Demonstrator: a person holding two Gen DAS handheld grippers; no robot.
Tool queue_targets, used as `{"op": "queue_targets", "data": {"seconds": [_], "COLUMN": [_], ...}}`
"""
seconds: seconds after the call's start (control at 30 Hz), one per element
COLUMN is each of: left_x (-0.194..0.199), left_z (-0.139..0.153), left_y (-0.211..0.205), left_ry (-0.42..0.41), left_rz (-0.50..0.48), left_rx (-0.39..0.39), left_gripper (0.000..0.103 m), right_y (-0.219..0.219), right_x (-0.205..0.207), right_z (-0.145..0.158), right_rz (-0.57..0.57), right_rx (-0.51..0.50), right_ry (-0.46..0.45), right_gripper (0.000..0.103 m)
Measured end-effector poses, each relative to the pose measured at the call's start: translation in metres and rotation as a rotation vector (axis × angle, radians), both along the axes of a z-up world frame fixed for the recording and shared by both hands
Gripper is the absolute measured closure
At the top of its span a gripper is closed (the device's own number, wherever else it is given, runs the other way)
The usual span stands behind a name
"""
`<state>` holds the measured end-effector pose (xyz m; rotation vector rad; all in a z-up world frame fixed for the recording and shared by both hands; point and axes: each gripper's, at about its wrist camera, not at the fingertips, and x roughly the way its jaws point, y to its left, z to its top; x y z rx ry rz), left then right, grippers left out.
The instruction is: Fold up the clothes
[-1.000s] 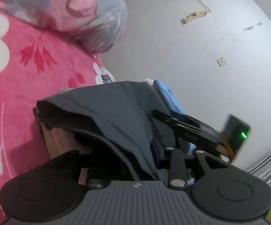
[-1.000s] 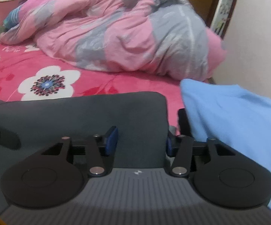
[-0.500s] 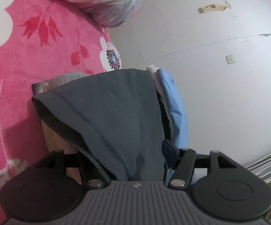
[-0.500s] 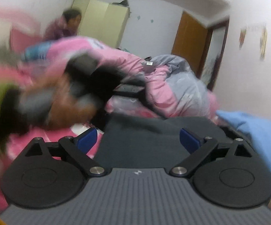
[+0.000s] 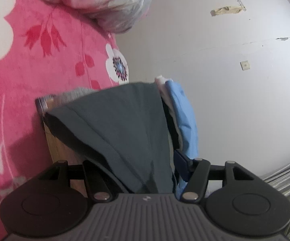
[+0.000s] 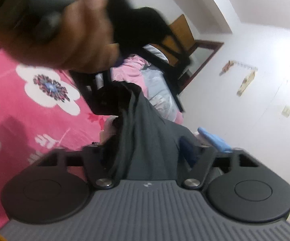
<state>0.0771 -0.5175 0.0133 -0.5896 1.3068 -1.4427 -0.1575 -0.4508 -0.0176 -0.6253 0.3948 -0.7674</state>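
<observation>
A dark grey garment [image 5: 121,124] lies draped over a wooden board [image 5: 54,140], and its near end runs between the fingers of my left gripper [image 5: 135,158]. The left jaws stand apart; one blue pad [image 5: 182,158] shows and the other is under the cloth. In the right wrist view the same garment [image 6: 151,136] runs up from between the spread fingers of my right gripper [image 6: 147,150] to a bunched end. A hand [image 6: 64,40] holding the left gripper fills the top left, blurred.
A light blue garment [image 5: 185,120] lies folded beside the grey one, by the white wall [image 5: 225,80]. A pink floral blanket [image 5: 34,60] covers the bed, with a pink-grey quilt [image 5: 112,4] heaped at the far end. A grey knit piece [image 5: 74,94] lies behind the board.
My left jaws, pinched on the grey garment a second ago, have spread apart. The right gripper has swung and rolled, so the hand with the left gripper now looms in front of it.
</observation>
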Motion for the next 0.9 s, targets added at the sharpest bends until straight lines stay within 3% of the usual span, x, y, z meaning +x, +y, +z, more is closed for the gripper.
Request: {"op": "queue_targets", "data": {"seconds": [0.1, 0.2, 0.37, 0.5, 0.57, 0.63, 0.73, 0.8, 0.9], "left_x": [0.002, 0.0, -0.009, -0.009, -0.004, 0.001, 0.006, 0.008, 0.007], "left_z": [0.002, 0.009, 0.014, -0.003, -0.014, -0.019, -0.012, -0.004, 0.017], "left_y": [-0.001, -0.008, -0.015, -0.012, -0.009, -0.004, 0.01, 0.023, 0.046], "left_ry": [-0.032, -0.107, -0.239, -0.3, -0.3, -0.297, -0.369, -0.437, -0.559], "left_rz": [0.01, 0.003, -0.025, -0.016, -0.015, -0.018, 0.028, 0.086, 0.215], "left_rx": [-0.013, -0.047, -0.093, -0.017, 0.02, 0.024, 0.02, 0.017, 0.0], "left_gripper": [0.044, 0.064, 0.065, 0.065, 0.058, 0.048, 0.03, 0.028, 0.026], "right_y": [-0.005, -0.008, -0.011, -0.005, -0.002, 0.004, 0.009, 0.009, 0.002], "right_x": [-0.009, -0.016, -0.031, -0.038, -0.042, -0.046, -0.06, -0.076, -0.112], "right_z": [0.011, 0.021, 0.033, 0.01, -0.004, -0.014, -0.008, 0.003, 0.029], "right_rz": [0.017, 0.05, 0.127, 0.186, 0.215, 0.199, 0.163, 0.158, 0.187], "right_rx": [0.001, -0.064, -0.258, -0.24, -0.219, -0.226, -0.184, -0.12, 0.06], "right_ry": [-0.004, 0.05, 0.205, 0.309, 0.359, 0.342, 0.258, 0.195, 0.076], "right_gripper": [0.068, 0.078, 0.085, 0.085, 0.084, 0.08, 0.064, 0.04, 0.028]}}
